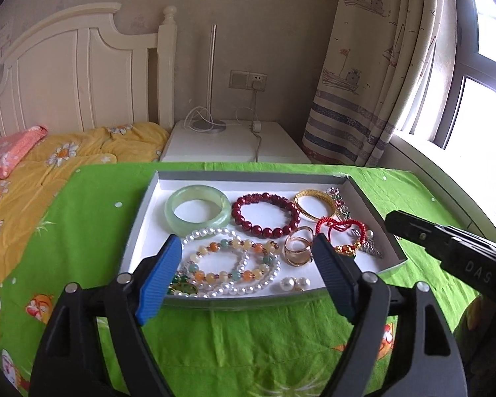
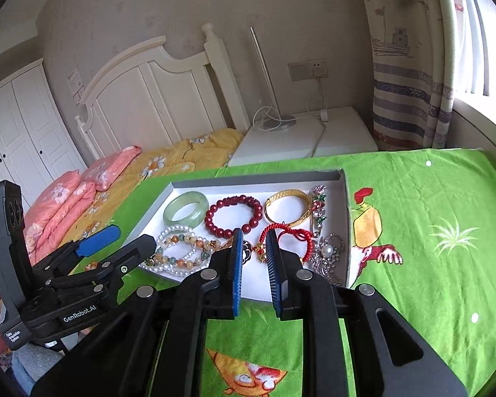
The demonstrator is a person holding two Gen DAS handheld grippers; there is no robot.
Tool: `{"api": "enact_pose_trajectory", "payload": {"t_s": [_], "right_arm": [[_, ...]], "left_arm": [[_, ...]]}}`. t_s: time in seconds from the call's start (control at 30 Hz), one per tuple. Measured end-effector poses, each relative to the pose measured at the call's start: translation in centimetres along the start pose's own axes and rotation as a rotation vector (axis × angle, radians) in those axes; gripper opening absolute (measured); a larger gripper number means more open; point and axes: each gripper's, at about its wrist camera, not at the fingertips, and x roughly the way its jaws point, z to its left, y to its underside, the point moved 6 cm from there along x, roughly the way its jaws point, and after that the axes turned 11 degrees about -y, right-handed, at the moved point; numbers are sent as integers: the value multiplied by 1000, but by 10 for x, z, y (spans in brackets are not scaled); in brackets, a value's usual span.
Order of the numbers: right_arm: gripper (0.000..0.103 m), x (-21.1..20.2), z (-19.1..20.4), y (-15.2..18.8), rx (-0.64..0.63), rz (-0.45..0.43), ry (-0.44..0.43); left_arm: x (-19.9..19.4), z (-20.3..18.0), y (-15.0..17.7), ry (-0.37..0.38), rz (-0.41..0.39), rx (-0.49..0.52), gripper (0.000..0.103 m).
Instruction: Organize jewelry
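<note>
A shallow grey tray with a white floor [image 1: 148, 205] [image 2: 291, 183] sits on the green cloth and holds jewelry: a pale green jade bangle [image 1: 197, 208] [image 2: 184, 212], a dark red bead bracelet [image 1: 265, 214] [image 2: 233, 215], a gold bangle [image 1: 315, 204] [image 2: 289, 206], a red cord bracelet [image 1: 342, 228] [image 2: 292, 235], pearl and coloured bead strands [image 1: 228, 263] [image 2: 178, 251], gold rings [image 1: 299, 249] and silver brooches [image 2: 329, 254]. My left gripper [image 1: 248, 251] is open over the tray's near edge, empty. My right gripper [image 2: 253, 241] has a narrow gap between its jaws, empty, above the tray's front.
The green cartoon-print cloth [image 1: 241, 347] [image 2: 430, 231] covers the table. A bed with a yellow quilt [image 1: 49, 165] lies to the left, a white nightstand with a lamp [image 1: 231, 142] behind, curtains and a window [image 1: 463, 82] to the right.
</note>
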Motion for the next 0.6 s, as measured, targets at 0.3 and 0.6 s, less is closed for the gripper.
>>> {"api": "enact_pose_trajectory", "payload": {"t_s": [0.3, 0.6], "right_arm": [[98, -49, 39, 1, -65, -176, 145], [98, -19, 48, 46, -58, -90, 188]], "left_arm": [[-56, 26, -12, -192, -117, 28, 101], [-39, 38, 42, -196, -9, 14, 101]]}}
